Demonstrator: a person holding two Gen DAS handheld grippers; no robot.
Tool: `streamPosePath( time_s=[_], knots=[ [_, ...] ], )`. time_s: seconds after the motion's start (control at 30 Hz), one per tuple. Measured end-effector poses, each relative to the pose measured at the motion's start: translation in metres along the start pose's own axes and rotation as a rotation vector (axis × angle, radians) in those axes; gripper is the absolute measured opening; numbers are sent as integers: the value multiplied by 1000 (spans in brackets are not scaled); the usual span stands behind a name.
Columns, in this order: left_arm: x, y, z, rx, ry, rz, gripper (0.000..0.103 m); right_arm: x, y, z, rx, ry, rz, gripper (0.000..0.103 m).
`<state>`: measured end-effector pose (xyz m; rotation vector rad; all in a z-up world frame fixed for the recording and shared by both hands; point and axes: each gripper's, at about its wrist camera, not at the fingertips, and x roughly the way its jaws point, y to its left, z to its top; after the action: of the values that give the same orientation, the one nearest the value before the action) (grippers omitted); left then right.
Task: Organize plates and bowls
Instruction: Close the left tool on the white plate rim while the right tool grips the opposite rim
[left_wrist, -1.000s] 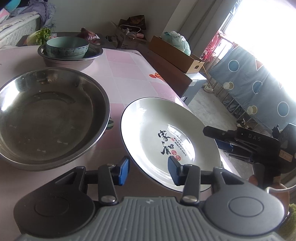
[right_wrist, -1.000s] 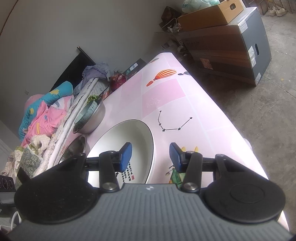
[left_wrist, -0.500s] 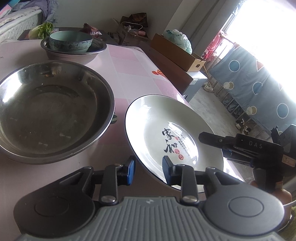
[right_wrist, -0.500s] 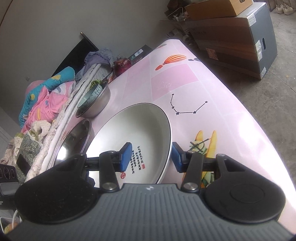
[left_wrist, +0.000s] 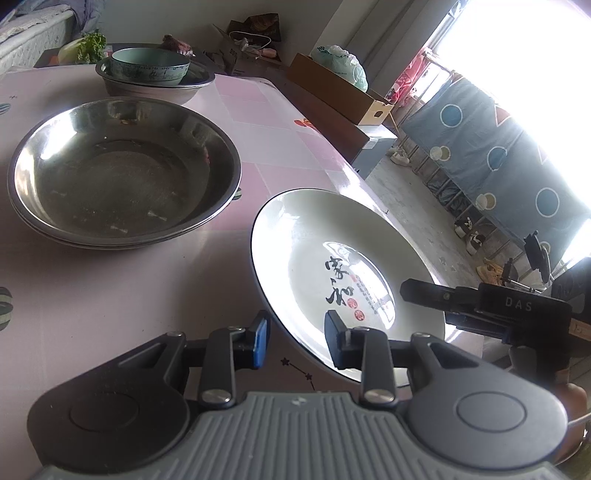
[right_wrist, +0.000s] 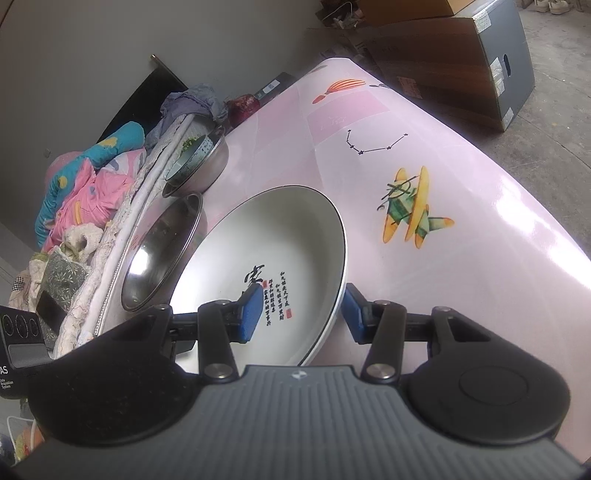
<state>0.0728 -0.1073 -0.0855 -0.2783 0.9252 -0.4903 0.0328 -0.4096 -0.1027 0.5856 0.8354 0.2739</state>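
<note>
A white plate (left_wrist: 325, 240) with black calligraphy lies on the pink table (left_wrist: 110, 295), near its right edge. My left gripper (left_wrist: 297, 341) straddles the plate's near rim: one blue pad hangs over the inside, the other stands just outside, and a gap shows. From the opposite side my right gripper (right_wrist: 301, 315) straddles the plate (right_wrist: 273, 236) the same way, open, with its right pad just clear of the rim. In the left wrist view one of its fingers (left_wrist: 424, 295) reaches over the plate's right side.
A large steel bowl (left_wrist: 122, 173) sits left of the plate. Behind it a smaller steel bowl (left_wrist: 159, 86) holds a green ceramic bowl (left_wrist: 151, 70). The table drops off right of the plate. Bedding (right_wrist: 85, 192) lies along the table's other side, boxes (right_wrist: 461, 55) beyond its far end.
Both grippers have moved in on the plate, so its rim now lies between each pair of jaws. The left jaws have narrowed. The plate and bowls have not moved.
</note>
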Motion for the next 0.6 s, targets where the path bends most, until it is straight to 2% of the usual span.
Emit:
streamPosePath(
  time_s=[0.3,0.6],
  knots=[
    [-43,24,-27,-26,3,5,32,-1,37,-38,-2,23,21,48],
    [-68,42,-37,-64,-25,10,33,6,64,-51,-11,40,45,52]
  ],
)
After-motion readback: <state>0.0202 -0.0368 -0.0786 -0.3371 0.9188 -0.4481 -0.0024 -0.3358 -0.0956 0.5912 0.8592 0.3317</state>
